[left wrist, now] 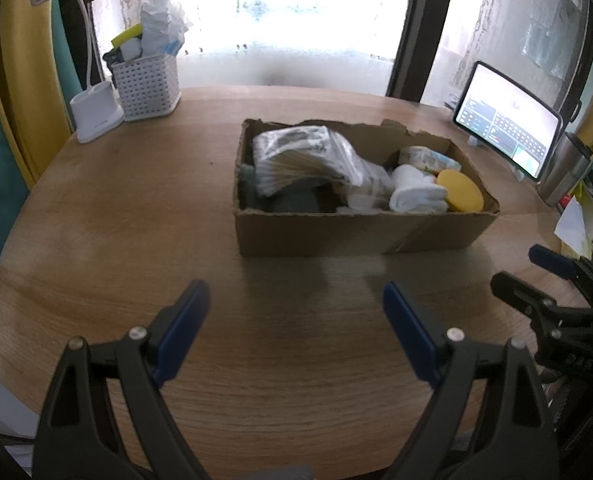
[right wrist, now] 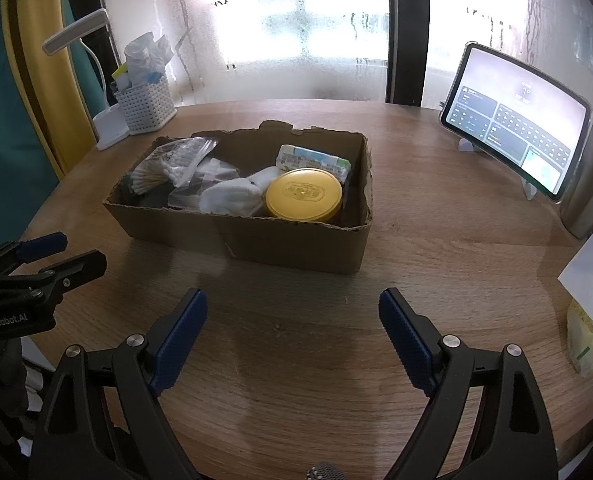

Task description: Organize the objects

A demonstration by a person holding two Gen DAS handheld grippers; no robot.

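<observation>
Both your grippers idle, jaws wide open, empty.
Left gripper (left wrist: 296,312) and right gripper (right wrist: 292,316) hover over the counter (right wrist: 436,240); cardboard box (right wrist: 296,240) just ahead holds the cotton swabs (right wrist: 168,168), yellow-lidded tin (right wrist: 303,193).

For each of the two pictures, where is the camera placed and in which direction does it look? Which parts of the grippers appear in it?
Left wrist view: sits on the left gripper, looking forward and down over the wooden table at the cardboard box; its own open fingers show below, the right gripper at the right edge.
Right wrist view: sits on the right gripper, facing the same box from further right; its own open fingers show, the left gripper at the left edge.
Shared: box, yellow lid, white basket, tablet, window.
</observation>
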